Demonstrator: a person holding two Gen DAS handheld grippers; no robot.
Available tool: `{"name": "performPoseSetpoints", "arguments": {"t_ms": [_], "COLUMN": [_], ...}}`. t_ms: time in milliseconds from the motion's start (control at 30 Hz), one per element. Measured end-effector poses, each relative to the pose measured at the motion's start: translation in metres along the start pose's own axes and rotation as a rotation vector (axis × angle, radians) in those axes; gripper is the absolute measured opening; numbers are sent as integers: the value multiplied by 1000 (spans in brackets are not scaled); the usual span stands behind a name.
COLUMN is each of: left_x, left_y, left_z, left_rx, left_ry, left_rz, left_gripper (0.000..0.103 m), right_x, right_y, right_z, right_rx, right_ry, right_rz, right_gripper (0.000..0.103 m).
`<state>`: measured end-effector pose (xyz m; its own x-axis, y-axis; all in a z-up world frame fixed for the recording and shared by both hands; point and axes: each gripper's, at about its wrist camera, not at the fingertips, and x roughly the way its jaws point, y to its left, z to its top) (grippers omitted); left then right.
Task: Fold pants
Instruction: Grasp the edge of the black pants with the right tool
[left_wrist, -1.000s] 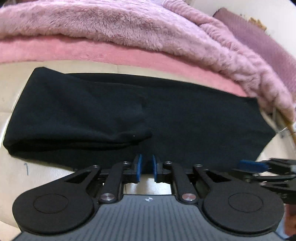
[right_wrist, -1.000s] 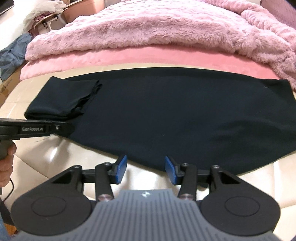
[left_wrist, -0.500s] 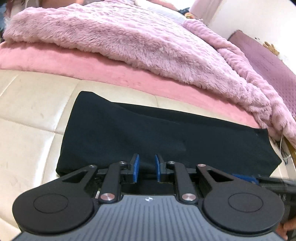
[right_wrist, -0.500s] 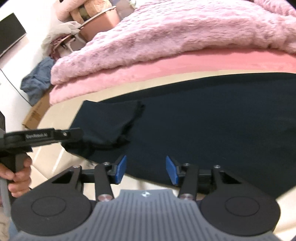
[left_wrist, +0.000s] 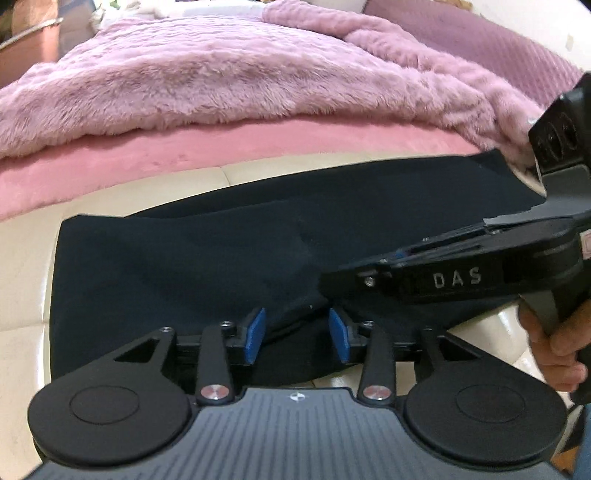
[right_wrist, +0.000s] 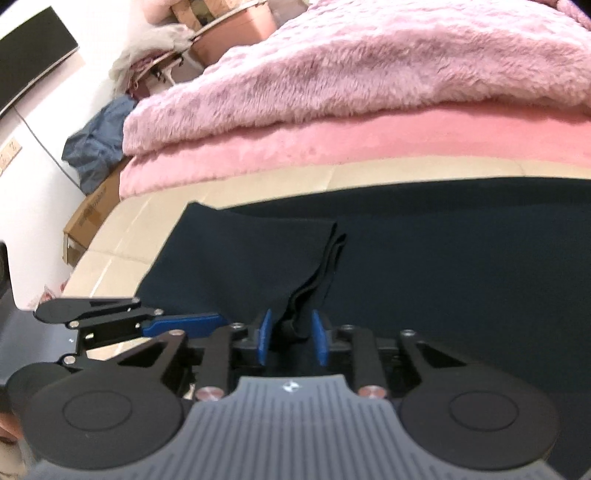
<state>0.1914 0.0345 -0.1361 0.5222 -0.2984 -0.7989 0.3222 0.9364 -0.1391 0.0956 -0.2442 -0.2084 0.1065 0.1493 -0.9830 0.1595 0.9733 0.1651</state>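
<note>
Black pants (left_wrist: 229, 254) lie flat on a cream padded surface (left_wrist: 29, 266), with one end folded over onto the rest (right_wrist: 258, 258). My left gripper (left_wrist: 297, 334) is open, its blue pads astride the near edge of the folded layer. My right gripper (right_wrist: 291, 338) has closed in on the bunched hem of the folded flap (right_wrist: 295, 325), with cloth between its pads. The right gripper's body (left_wrist: 461, 273) reaches in from the right in the left wrist view. The left gripper's fingers (right_wrist: 177, 323) show at the left in the right wrist view.
A fluffy pink blanket (left_wrist: 229, 74) over a pink sheet (left_wrist: 184, 155) lies just behind the pants. A cardboard box (right_wrist: 92, 218), blue clothes (right_wrist: 99, 144) and a dark screen (right_wrist: 33, 81) are at the far left. A hand (left_wrist: 554, 339) holds the right gripper.
The left gripper has opened wider at the near edge. The right gripper has moved left over the folded flap and narrowed onto its hem. Both views swung left.
</note>
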Motion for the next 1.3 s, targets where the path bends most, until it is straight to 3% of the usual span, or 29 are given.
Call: {"name": "performPoseSetpoints", "arguments": {"t_ms": [33,133,233,333,500,567,600,633,700,767,833,933,1067,1100,1200,1300], "left_x": [3,8,11,7,-4,-7,-8,-9,-10,-7,-3,3,13,15,14,4], "left_y": [-2,-1,1,11,24,26,27,27,18,6,-2,-9,-18,-18,-12,2], "left_z": [1,4,5,8,11,13,15,16,17,16,13,9,9,9,11,15], "left_rx": [8,9,1,-72,-165,-177,-183,-180,-103,-1,69,125,181,190,159,82], "left_ry": [4,11,20,23,13,3,-3,-5,8,36,56,61,66,68,64,42], "left_rz": [5,-2,-9,-50,-90,-73,-74,-87,-87,-60,-46,-26,4,3,-19,-56], "left_gripper": [47,43,21,5,1,0,0,0,0,7,24,35,37,34,8,2], "right_x": [2,0,-2,0,-5,-11,-13,-13,-7,1,6,9,9,8,6,3], "right_y": [-1,-2,-5,-9,-9,-7,-4,-2,1,2,1,0,0,0,3,9], "right_z": [-1,-7,-12,-17,-18,-14,-11,-9,-5,-5,-5,-7,-9,-9,-10,-10], "right_rx": [0,-10,-25,-26,-25,-31,-47,-67,-112,-137,-167,-210,-252,-260,-306,-368], "right_ry": [7,-1,4,19,-2,-31,-37,-42,-26,-1,15,21,27,28,30,26], "right_rz": [3,3,-1,-7,7,14,13,7,-13,-12,-14,-1,2,1,-11,-17], "right_gripper": [0,0,0,0,0,12,24,25,25,18,11,5,4,5,5,11]}}
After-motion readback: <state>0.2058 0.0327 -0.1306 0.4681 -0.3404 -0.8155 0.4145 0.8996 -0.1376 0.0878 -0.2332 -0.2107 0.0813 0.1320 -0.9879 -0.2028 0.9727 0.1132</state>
